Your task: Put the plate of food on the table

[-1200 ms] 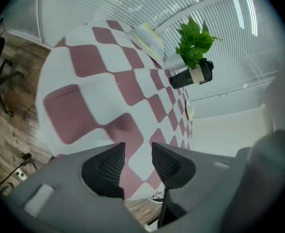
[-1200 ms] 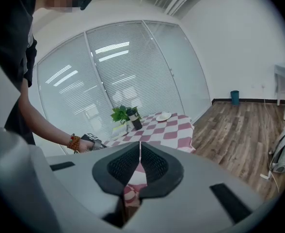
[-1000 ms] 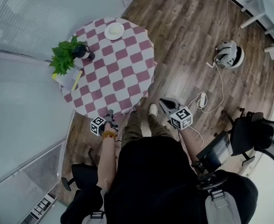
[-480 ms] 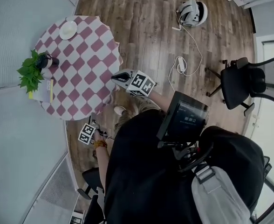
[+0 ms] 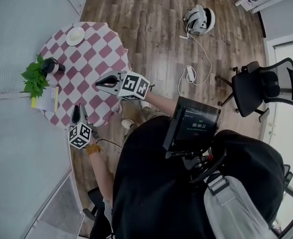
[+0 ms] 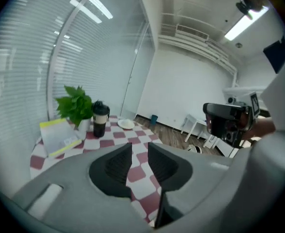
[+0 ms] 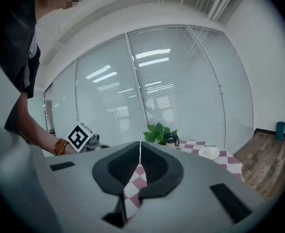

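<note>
The plate of food (image 5: 75,36) already sits on the round checked table (image 5: 94,59), at the 12 o'clock rim in my head view. Neither gripper touches it. At the table's 9 o'clock stand a black cup (image 5: 51,65) and a leafy potted plant (image 5: 34,77), just beside each other. A yellow-edged booklet (image 5: 46,99) lies at 8 o'clock.

My left gripper (image 5: 78,111) hangs over the 6 o'clock edge, pointing toward the plate. Its jaws have just been closing and stand a narrow gap apart, with only tablecloth showing between them. My right gripper (image 5: 101,82) hovers above the 4 o'clock side, jaws together at the tips and holding nothing.

Out on the wooden floor, a white headset (image 5: 201,20) lies at the table's 2 o'clock, well apart.
</note>
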`<action>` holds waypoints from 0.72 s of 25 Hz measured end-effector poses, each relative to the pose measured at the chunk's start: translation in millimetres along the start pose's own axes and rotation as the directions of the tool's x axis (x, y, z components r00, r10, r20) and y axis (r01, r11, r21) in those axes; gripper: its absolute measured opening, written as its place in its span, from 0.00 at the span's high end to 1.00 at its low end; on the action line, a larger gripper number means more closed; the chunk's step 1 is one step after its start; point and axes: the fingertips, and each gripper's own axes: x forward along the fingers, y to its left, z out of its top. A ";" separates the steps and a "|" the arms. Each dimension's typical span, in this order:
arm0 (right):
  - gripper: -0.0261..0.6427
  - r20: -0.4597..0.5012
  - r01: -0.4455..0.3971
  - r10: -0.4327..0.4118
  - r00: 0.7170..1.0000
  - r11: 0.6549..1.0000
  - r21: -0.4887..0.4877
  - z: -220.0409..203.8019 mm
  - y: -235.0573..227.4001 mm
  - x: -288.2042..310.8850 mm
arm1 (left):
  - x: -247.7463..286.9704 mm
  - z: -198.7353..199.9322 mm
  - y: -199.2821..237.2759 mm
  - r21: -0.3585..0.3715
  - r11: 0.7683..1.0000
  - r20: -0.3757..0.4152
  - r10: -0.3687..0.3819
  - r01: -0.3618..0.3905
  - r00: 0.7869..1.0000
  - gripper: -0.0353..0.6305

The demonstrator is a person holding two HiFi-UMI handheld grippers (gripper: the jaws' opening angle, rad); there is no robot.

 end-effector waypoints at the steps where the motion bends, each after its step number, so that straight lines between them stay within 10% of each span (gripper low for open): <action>1: 0.94 0.023 0.000 0.001 1.000 1.000 -0.007 14.5 -1.9 0.9 | 0.0 19.6 -6.8 0.034 0.999 0.034 -0.012 0.011 0.999 0.80; 8: 0.94 0.217 0.036 -0.003 0.976 0.988 -0.148 137.9 -2.2 -7.8 | -33.7 163.1 -64.9 0.268 0.962 0.326 -0.139 0.049 0.935 0.84; 18: 0.94 0.458 0.096 0.047 0.888 0.954 -0.285 230.6 54.7 -46.7 | -111.0 249.8 -140.3 0.455 0.882 0.530 -0.379 0.123 0.759 0.87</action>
